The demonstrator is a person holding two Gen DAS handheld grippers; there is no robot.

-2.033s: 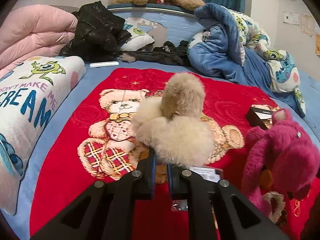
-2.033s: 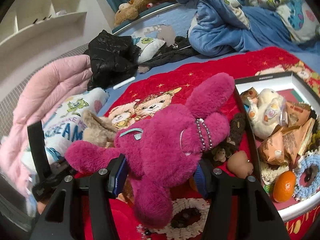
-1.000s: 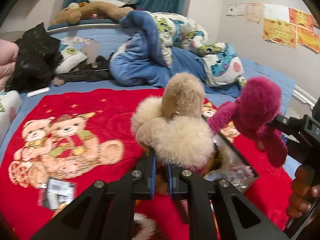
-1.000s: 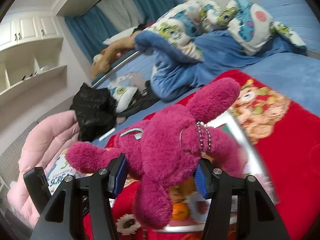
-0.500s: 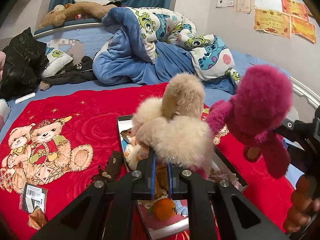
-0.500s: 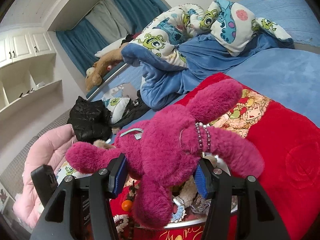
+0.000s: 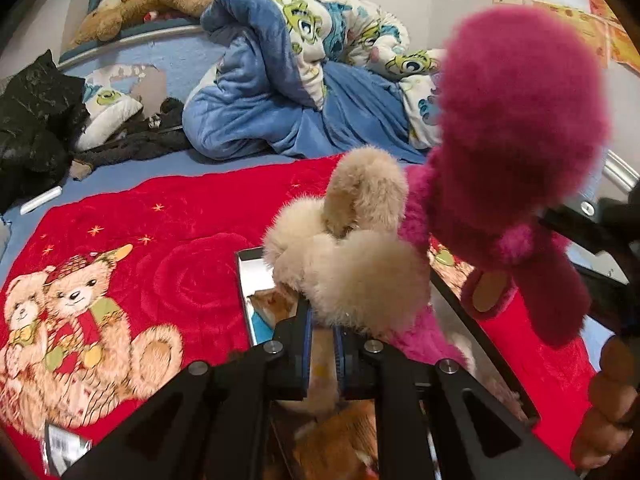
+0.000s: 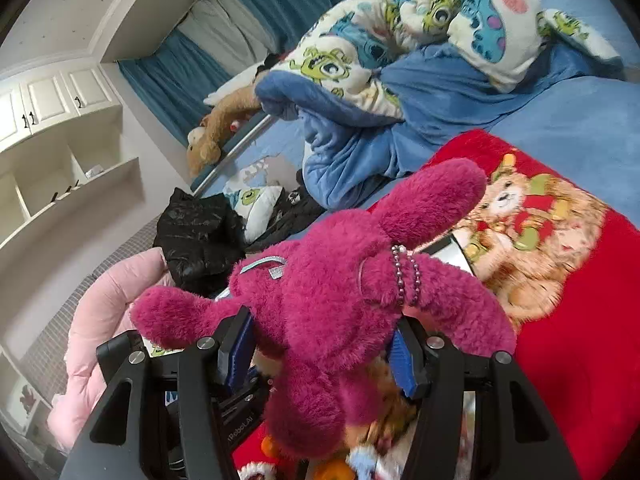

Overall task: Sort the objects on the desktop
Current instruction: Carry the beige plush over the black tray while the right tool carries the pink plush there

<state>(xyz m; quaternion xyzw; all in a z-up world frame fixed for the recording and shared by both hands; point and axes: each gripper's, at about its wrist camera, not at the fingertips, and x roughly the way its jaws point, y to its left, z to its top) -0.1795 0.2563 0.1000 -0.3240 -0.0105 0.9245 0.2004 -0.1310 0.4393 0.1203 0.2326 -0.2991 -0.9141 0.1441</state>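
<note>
- My left gripper (image 7: 321, 346) has its jaws clamped on the beige plush toy (image 7: 348, 248), held mid-frame above the tray (image 7: 245, 280)
- My right gripper (image 8: 322, 354) has its jaws squeezing the magenta plush bear (image 8: 332, 288), lower centre
- Below both lies the red blanket (image 7: 172, 248) on the bed

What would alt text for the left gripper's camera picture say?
The left gripper is shut on a fluffy beige plush toy, held above a shallow tray on a red teddy-bear blanket. A magenta plush toy looms close at right; rumpled blue bedding lies behind.
</note>
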